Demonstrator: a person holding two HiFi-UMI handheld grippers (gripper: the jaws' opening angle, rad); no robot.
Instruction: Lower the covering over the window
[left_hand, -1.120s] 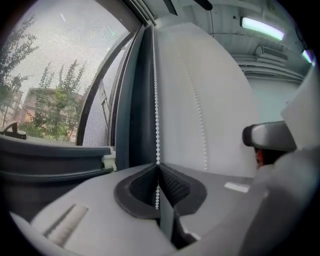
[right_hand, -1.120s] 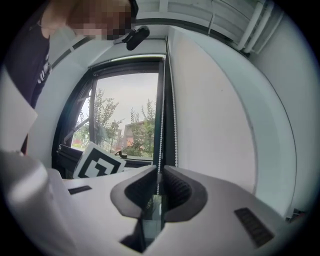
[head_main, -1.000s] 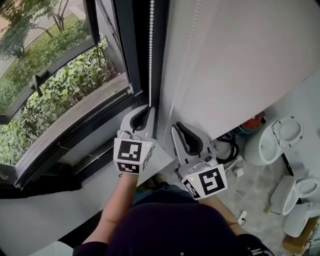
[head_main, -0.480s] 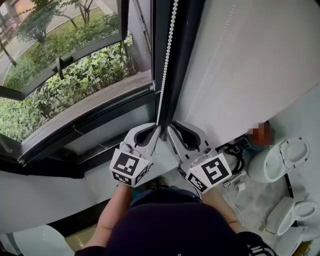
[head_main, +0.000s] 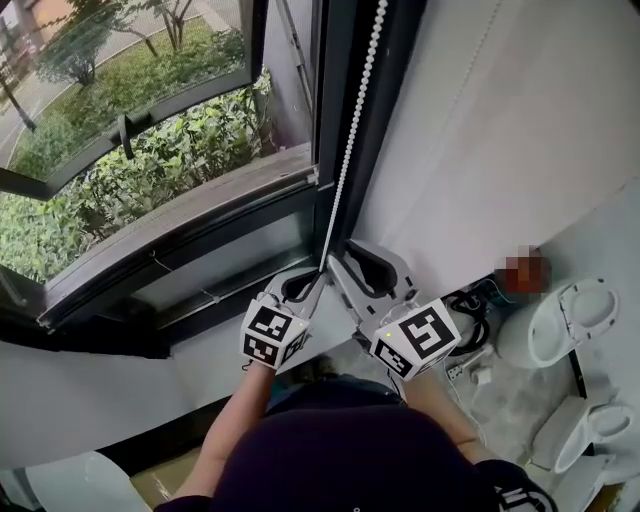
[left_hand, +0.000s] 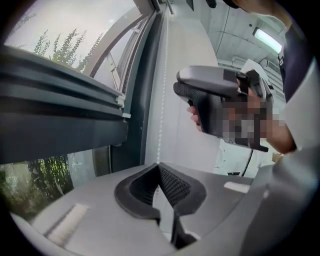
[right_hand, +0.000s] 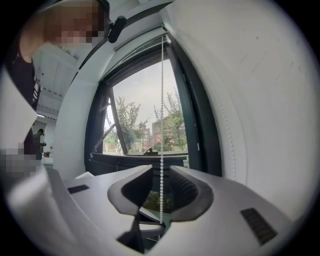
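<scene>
White bead chain (head_main: 352, 150) is hanging down the dark window frame (head_main: 335, 120) beside the wall (head_main: 480, 150), and I am pinching it in my left hand-held gripper (left_hand: 159, 167), jaws fully closed, while my right hand-held gripper (right_hand: 161, 170) is standing open around it, not gripping.

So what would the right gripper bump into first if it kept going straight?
The bead chain, which hangs between the right gripper's open jaws. Beyond it probably the dark lower window frame; depth is unclear.

White bead chain (head_main: 352, 140) hangs straight beside the dark window frame (head_main: 335, 100)
</scene>
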